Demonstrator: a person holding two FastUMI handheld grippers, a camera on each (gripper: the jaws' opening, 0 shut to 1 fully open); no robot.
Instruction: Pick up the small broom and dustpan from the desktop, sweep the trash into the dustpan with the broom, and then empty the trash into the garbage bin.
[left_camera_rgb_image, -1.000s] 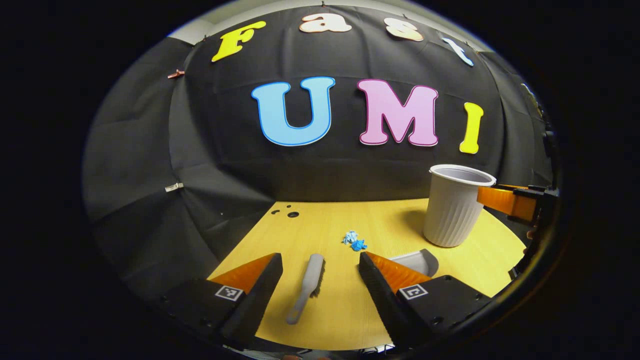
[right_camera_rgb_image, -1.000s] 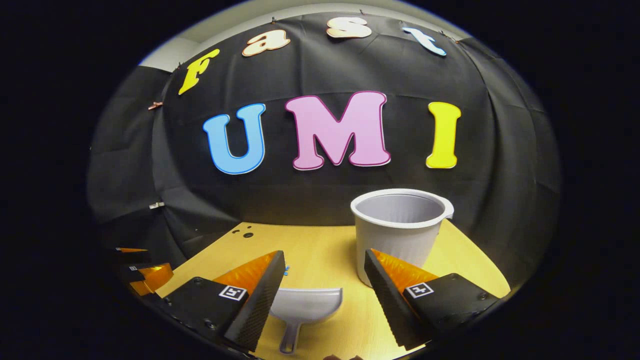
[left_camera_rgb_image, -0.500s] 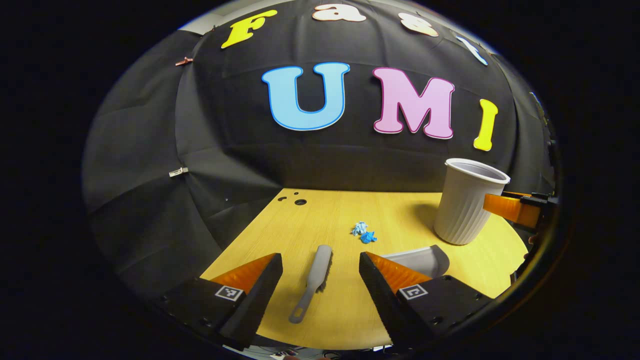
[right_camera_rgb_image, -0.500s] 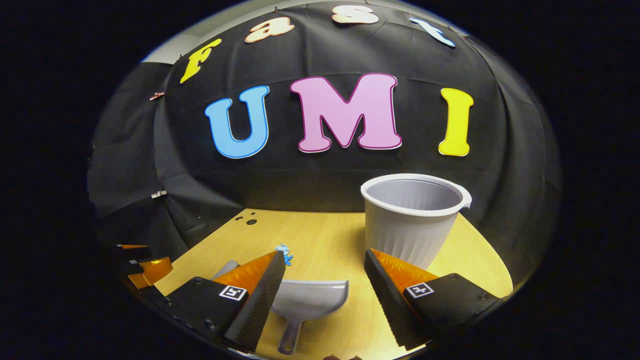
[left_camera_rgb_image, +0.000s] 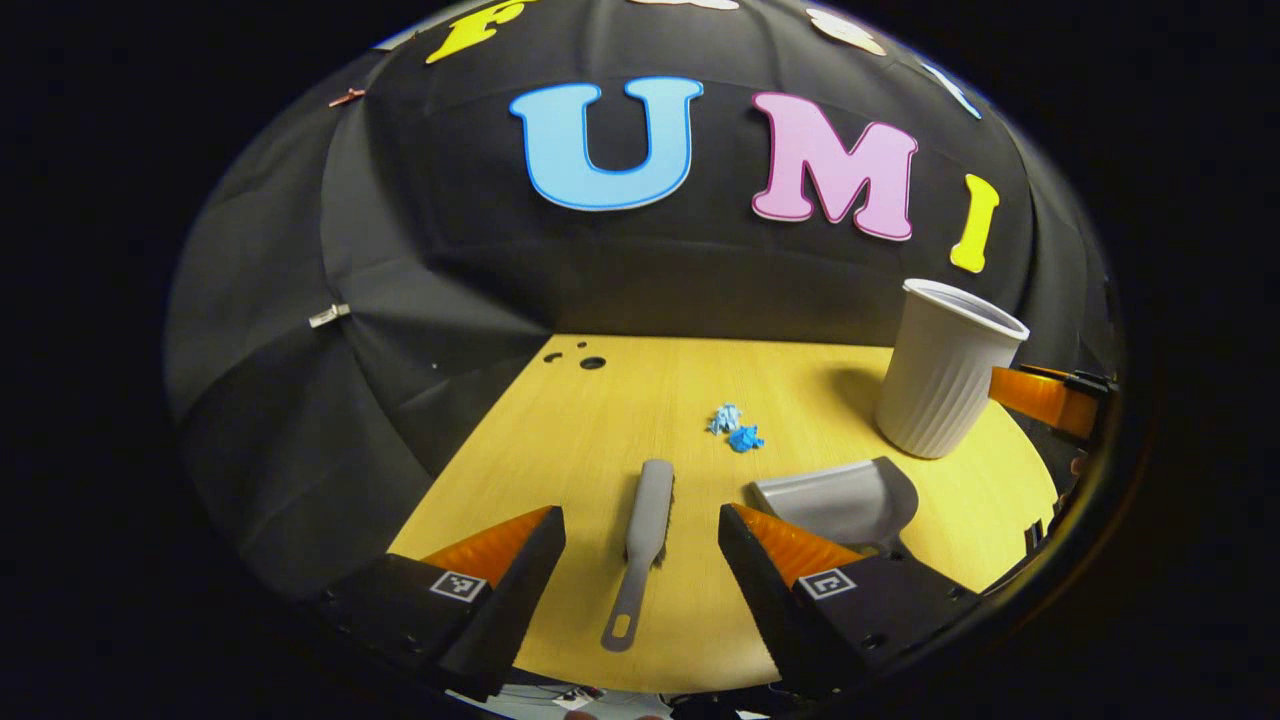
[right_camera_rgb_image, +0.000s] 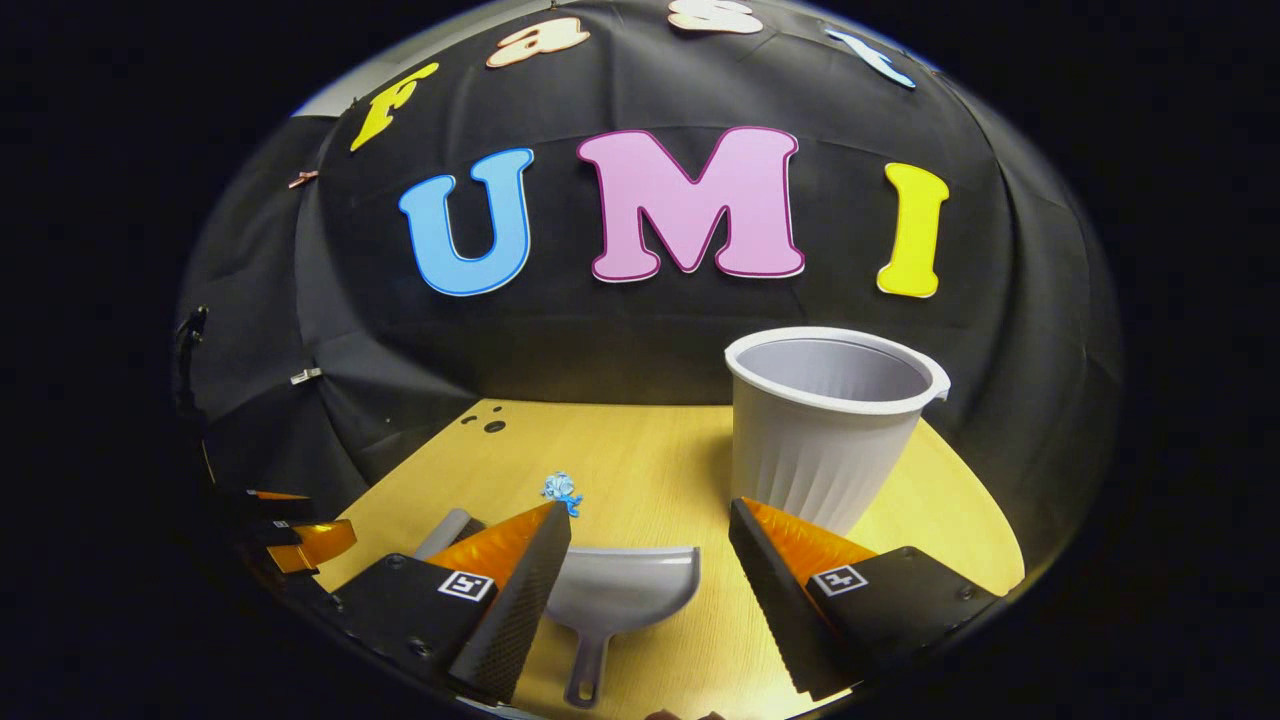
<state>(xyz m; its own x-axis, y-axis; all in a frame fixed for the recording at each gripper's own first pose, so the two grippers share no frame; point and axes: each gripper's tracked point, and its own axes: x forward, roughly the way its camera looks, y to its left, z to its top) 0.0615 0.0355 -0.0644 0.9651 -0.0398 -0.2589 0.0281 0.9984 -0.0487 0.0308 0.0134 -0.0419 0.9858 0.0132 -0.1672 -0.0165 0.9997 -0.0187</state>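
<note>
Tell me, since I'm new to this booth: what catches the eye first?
The tall white ribbed cup stands upright at the yellow desktop's far right. Blue scraps of trash lie mid-desk. Nearer, the grey broom lies before the open left gripper.

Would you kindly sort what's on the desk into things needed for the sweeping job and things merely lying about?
Needed:
small grey plastic broom
grey plastic dustpan
crumpled blue paper trash
ribbed white plastic cup-shaped bin

Lying about:
nothing loose, just the yellow wooden desktop
</note>
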